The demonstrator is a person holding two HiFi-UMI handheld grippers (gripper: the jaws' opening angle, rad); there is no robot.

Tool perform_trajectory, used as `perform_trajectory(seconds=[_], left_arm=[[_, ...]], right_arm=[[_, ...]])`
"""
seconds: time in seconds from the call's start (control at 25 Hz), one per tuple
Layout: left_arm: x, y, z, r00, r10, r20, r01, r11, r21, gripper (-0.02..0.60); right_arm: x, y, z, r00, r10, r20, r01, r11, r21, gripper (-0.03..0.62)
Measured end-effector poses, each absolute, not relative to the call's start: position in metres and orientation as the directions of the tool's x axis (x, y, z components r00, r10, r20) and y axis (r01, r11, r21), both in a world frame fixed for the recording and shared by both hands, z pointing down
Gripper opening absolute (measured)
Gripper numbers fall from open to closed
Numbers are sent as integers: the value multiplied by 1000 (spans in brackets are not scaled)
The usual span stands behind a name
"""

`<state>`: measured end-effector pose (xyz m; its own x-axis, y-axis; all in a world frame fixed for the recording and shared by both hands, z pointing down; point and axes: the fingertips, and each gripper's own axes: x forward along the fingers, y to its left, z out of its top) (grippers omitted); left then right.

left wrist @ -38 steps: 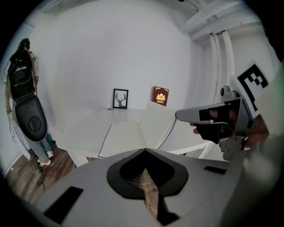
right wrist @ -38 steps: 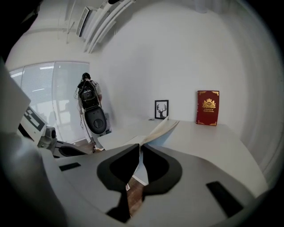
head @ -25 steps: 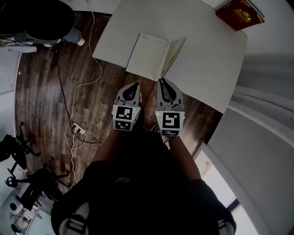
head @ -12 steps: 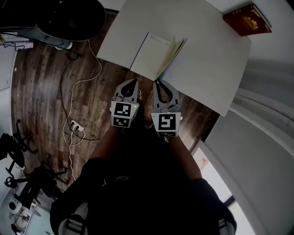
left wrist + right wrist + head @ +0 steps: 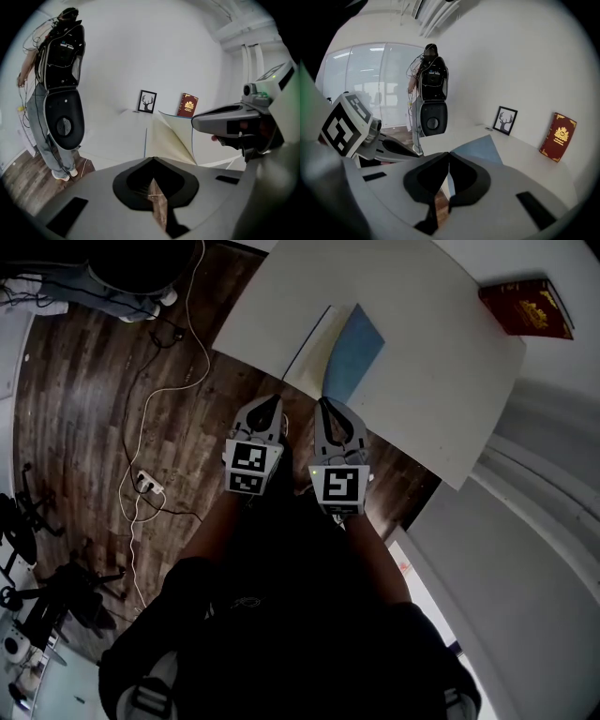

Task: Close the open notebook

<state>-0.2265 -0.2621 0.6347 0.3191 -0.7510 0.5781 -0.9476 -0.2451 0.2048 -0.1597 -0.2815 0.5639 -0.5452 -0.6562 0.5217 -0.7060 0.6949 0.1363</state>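
The notebook [image 5: 319,351] lies at the near edge of the white table [image 5: 431,381]. Its right half stands raised and tilts over toward the left, showing the blue cover [image 5: 357,351]. The cream pages [image 5: 171,136] rise just ahead in the left gripper view, and the blue cover [image 5: 482,147] shows in the right gripper view. My right gripper [image 5: 326,403] sits just short of the notebook's near corner; its jaws have just been closing and are shut with nothing between them. My left gripper [image 5: 273,401] hangs beside it over the floor, shut and empty.
A red book [image 5: 527,307] lies at the table's far right corner, and a small framed deer picture [image 5: 147,101] stands against the wall. A person in black gear [image 5: 431,93] stands beyond the table. A white cable and power strip [image 5: 145,486] lie on the wood floor.
The notebook's raised half has swung from near upright over toward the left, so its blue cover now faces up. The right jaws have closed.
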Motion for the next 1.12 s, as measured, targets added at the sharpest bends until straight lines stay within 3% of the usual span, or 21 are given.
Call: perform_trajectory(seconds=[0.4, 0.84, 1.12], left_arm=[[-269, -257, 642, 270, -762, 589, -960, -166, 225, 3], [-315, -246, 645, 197, -779, 595, -969, -65, 236, 3], [-315, -245, 646, 195, -783, 591, -965, -45, 259, 3]], right_arm=[[-200, -288, 604, -570, -559, 601, -655, 752, 79, 26], [-222, -294, 671, -554, -352, 754, -543, 840, -7, 28], [-229, -298, 677, -567, -276, 776, -535, 840, -92, 29]])
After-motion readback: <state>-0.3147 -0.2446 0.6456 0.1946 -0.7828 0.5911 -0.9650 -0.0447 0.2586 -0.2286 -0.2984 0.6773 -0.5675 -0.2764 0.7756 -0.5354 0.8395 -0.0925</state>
